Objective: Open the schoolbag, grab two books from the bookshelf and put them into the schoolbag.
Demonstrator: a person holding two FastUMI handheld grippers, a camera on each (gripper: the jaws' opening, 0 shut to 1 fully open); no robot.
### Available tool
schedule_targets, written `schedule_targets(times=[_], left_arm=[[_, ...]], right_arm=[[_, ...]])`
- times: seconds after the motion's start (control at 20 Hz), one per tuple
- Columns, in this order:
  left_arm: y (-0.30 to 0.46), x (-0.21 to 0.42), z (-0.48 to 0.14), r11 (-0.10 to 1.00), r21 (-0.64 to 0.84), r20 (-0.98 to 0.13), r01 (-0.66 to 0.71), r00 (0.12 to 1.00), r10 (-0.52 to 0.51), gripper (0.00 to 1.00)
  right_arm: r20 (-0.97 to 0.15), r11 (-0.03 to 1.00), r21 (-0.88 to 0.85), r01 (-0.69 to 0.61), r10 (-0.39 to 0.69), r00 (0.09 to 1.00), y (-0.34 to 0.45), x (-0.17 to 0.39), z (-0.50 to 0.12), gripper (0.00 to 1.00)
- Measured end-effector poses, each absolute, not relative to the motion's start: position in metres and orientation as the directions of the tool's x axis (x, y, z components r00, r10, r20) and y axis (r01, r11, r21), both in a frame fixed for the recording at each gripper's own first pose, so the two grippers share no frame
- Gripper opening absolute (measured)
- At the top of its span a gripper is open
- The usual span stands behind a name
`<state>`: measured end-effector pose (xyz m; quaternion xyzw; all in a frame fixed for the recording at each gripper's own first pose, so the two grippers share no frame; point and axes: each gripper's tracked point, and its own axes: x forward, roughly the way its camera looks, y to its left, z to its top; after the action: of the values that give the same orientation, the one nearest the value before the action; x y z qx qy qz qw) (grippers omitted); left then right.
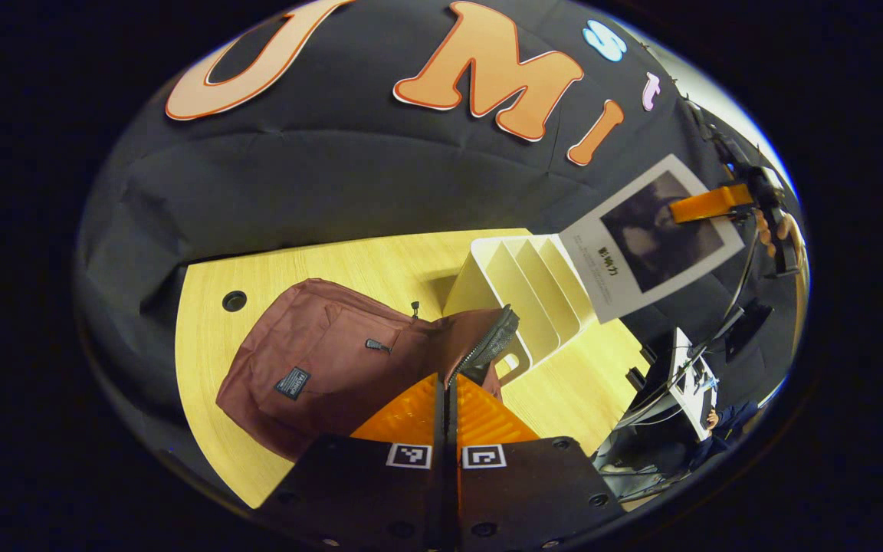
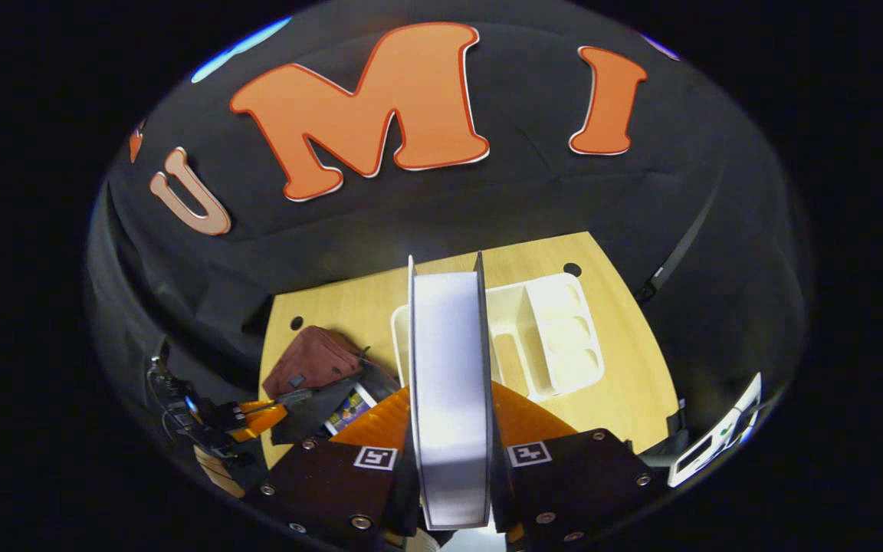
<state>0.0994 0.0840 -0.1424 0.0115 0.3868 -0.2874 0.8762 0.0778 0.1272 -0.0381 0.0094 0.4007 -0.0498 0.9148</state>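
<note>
Item: maroon schoolbag (image 1: pixel 319 360), lying flat on your wooden tabletop (image 1: pixel 319 261), its zippered mouth turned toward the white bookshelf (image 1: pixel 533 291) just beside it. Your left tool (image 1: pixel 448 383) sits at the bag's mouth, fingers clenched on the zipper edge (image 1: pixel 491 345) of the opening flap and lifting it clear of the bag body. Your right tool (image 2: pixel 449 406) is above the bookshelf (image 2: pixel 556 337), grasping one book (image 2: pixel 449 368) spine-up between both fingers; in the left gripper view that same book (image 1: pixel 652 245) hangs up and beyond the bookshelf, cover facing the camera, pinched by the right tool (image 1: pixel 710 203). In the right gripper view, a second book (image 2: pixel 348 410) with a colourful cover shows inside the schoolbag (image 2: pixel 311 360) opening, beside the left tool (image 2: pixel 280 410).
</note>
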Motion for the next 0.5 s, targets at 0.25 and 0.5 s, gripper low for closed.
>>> schedule_targets(times=[0.25,0.5], left_arm=[[0.079,0.099,-0.141,0.83,-0.196,-0.689,0.522,0.529,-0.495,0.01],[0.073,0.096,-0.138,0.827,-0.173,-0.7,0.534,0.525,-0.485,0.0]], right_arm=[[-0.725,0.944,0.31,0.114,0.157,0.671,0.163,0.014,-0.096,0.37],[-0.69,0.814,0.542,0.207,0.291,0.662,0.181,-0.001,-0.19,0.37]])
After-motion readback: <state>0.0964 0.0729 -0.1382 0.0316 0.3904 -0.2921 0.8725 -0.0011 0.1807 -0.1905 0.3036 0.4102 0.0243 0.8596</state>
